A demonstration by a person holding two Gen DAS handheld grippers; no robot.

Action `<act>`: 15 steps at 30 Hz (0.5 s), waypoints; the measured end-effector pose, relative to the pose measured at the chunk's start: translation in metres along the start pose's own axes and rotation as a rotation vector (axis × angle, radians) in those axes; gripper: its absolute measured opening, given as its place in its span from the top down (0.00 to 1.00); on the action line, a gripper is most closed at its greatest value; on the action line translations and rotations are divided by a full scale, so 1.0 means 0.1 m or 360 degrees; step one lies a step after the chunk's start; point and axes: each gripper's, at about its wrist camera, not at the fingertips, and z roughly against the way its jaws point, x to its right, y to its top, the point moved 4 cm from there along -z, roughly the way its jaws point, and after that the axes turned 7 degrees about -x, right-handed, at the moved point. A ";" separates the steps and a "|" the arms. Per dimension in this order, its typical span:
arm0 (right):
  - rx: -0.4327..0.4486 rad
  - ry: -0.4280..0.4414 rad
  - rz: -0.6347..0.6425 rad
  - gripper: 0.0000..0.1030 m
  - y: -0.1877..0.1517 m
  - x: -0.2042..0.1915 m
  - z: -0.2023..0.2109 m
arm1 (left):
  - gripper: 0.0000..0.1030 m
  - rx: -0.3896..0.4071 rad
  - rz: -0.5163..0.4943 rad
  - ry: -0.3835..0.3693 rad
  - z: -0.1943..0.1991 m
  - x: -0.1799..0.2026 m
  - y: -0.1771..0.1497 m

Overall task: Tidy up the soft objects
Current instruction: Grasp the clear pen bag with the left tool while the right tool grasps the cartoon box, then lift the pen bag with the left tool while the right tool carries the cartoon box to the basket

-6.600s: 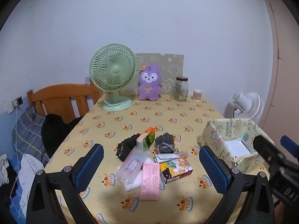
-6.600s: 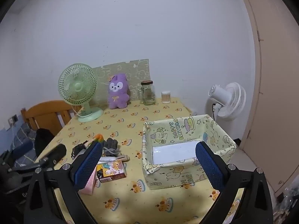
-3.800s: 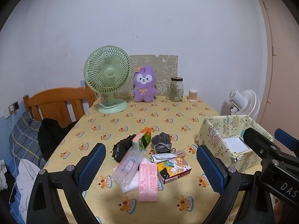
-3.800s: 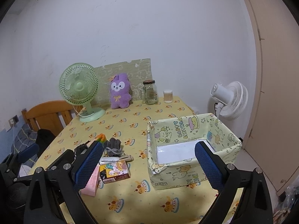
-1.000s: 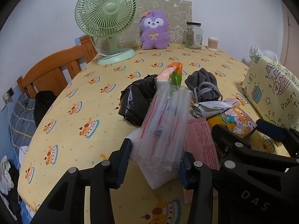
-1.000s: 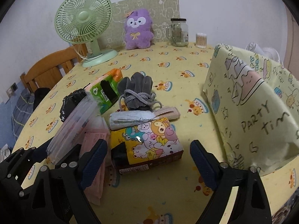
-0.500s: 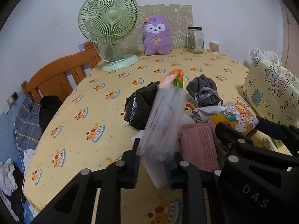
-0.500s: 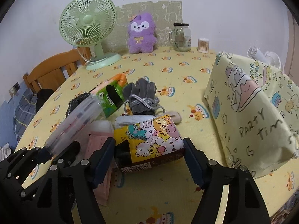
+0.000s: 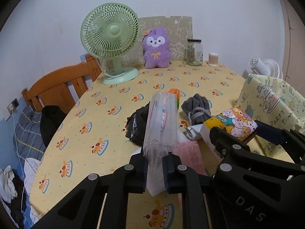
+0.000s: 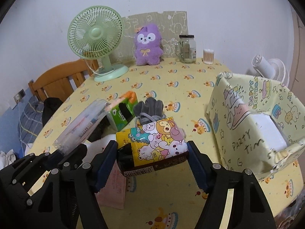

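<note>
My left gripper [image 9: 154,168] is shut on a clear plastic pack [image 9: 162,122] of thin coloured items, lifted off the table. My right gripper [image 10: 152,155] is shut on a cartoon-printed tissue pack [image 10: 152,139], also raised; the same pack [image 9: 233,123] shows at the right of the left wrist view. Below lie a pink packet [image 10: 114,187], a green and orange tissue pack [image 10: 124,112], grey gloves [image 10: 150,107] and a black plastic bag [image 9: 136,127]. The yellow fabric storage box [image 10: 246,133] stands to the right, with a white sheet on its bottom.
At the table's back stand a green desk fan [image 9: 112,45], a purple plush toy [image 9: 156,49], a glass jar [image 9: 194,52] and a cotton-swab cup [image 9: 213,59]. A wooden chair [image 9: 61,87] with dark clothing is at the left edge. A white floor fan [image 10: 268,68] stands beyond the box.
The left jaws closed on the clear pack and the right jaws on the cartoon pack. Both grippers then rose, lifting their packs off the table.
</note>
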 end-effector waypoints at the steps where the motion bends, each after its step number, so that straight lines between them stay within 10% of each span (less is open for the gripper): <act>1: 0.0006 0.0000 0.0000 0.27 0.01 0.00 0.03 | 0.90 0.0007 -0.0003 -0.0004 0.03 0.01 0.02; 15: 0.0114 -0.0014 0.0002 0.27 0.22 0.02 0.45 | 0.90 0.0098 0.0029 -0.0061 0.37 0.09 0.25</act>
